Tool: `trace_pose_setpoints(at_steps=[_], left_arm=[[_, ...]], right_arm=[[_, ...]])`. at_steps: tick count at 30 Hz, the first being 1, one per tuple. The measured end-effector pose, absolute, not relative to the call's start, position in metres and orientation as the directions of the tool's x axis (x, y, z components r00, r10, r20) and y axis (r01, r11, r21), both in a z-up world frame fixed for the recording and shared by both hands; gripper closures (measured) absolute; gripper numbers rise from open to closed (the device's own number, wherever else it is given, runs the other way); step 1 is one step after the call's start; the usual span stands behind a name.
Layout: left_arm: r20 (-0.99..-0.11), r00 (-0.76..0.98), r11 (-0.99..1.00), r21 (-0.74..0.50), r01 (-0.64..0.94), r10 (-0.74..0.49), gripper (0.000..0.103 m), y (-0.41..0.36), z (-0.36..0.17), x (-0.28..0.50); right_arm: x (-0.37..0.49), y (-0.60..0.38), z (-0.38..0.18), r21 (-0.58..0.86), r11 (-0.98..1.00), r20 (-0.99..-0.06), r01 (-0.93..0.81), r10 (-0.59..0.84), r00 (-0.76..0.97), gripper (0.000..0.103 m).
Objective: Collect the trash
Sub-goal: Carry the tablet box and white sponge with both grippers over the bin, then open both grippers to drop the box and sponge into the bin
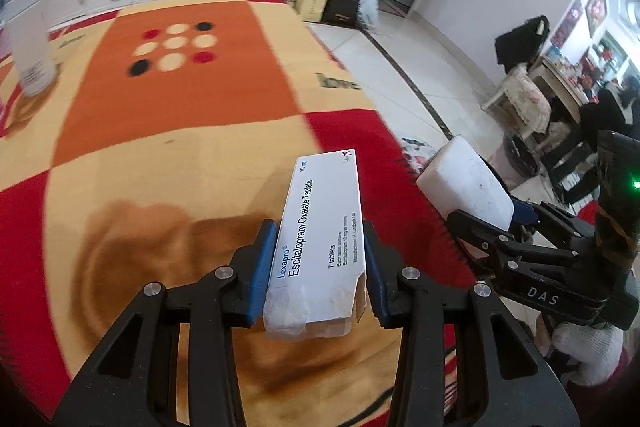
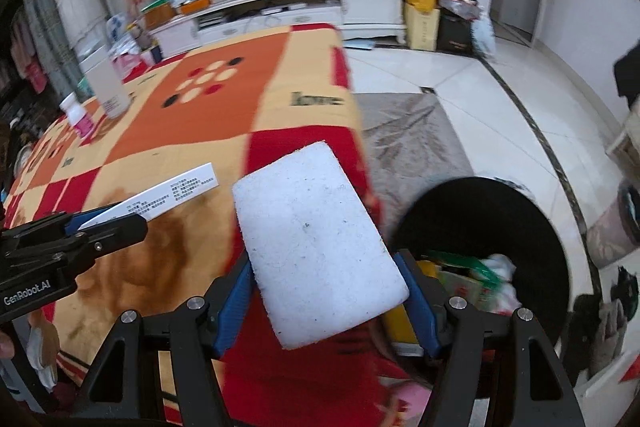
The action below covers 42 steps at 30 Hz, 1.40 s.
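Observation:
My left gripper (image 1: 320, 259) is shut on a white Lexapro tablet box (image 1: 324, 227), held above the blanket-covered table (image 1: 160, 147). The box also shows in the right wrist view (image 2: 168, 197), sticking out of the left gripper at the left. My right gripper (image 2: 328, 291) is shut on a white foam block (image 2: 316, 239), held near the table's right edge. The foam block shows in the left wrist view (image 1: 468, 183) to the right. A black trash bin (image 2: 492, 227) holding wrappers stands on the floor, below and right of the right gripper.
A white bottle (image 2: 108, 87) and a small pink-labelled bottle (image 2: 78, 117) stand at the table's far left. A white cabinet (image 2: 280, 11) with clutter runs along the back wall. Bags and boxes (image 2: 432, 15) sit on the tiled floor beyond.

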<state>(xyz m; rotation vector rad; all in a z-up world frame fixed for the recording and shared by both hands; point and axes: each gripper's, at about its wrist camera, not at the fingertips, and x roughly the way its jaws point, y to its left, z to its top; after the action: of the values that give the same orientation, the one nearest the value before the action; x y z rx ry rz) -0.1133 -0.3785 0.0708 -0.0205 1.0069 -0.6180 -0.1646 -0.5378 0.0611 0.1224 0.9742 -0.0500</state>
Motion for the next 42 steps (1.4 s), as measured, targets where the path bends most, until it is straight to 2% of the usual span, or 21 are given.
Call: trace_pose_setpoints(at_steps=[14,25,29,30,32,42], left_arm=[[-0.78,0.281,0.749,-0.331,0.574,-0.559,0.064,-0.488,0.068,-0.117],[-0.771,0.207,0.717,-0.41,0.564,-0.603,0.064,-0.53,0.057,-0.109],[-0.75,0.172,0.685,-0.453,0.57,-0.639,0.059,-0.533,0.054,-0.107],[-0.745,0.166,0.679,-0.461,0.571,-0.646,0.051,-0.532,0.054,-0.108],[-0.733,0.17,0.669,-0.468,0.577,-0.659,0.044,-0.527,0.056,-0.11],[-0.743,0.298,0.722,-0.34,0.603,-0.599,0.043,-0.5,0.071,-0.124]], right_arm=[[-0.204,-0.65,0.057,0.037,0.953,-0.844,0.3,-0.131,0.52,0.037],[-0.207,-0.68,0.04,0.052,0.933,-0.863,0.355,-0.137,0.486,0.037],[-0.203,-0.682,0.035,0.072,0.928,-0.866,0.366,-0.124,0.484,0.032],[-0.203,-0.683,0.034,0.081,0.927,-0.868,0.367,-0.116,0.482,0.027],[-0.204,-0.682,0.033,0.085,0.926,-0.869,0.368,-0.112,0.482,0.026],[-0.209,-0.662,0.036,0.103,0.931,-0.859,0.35,-0.094,0.504,0.026]])
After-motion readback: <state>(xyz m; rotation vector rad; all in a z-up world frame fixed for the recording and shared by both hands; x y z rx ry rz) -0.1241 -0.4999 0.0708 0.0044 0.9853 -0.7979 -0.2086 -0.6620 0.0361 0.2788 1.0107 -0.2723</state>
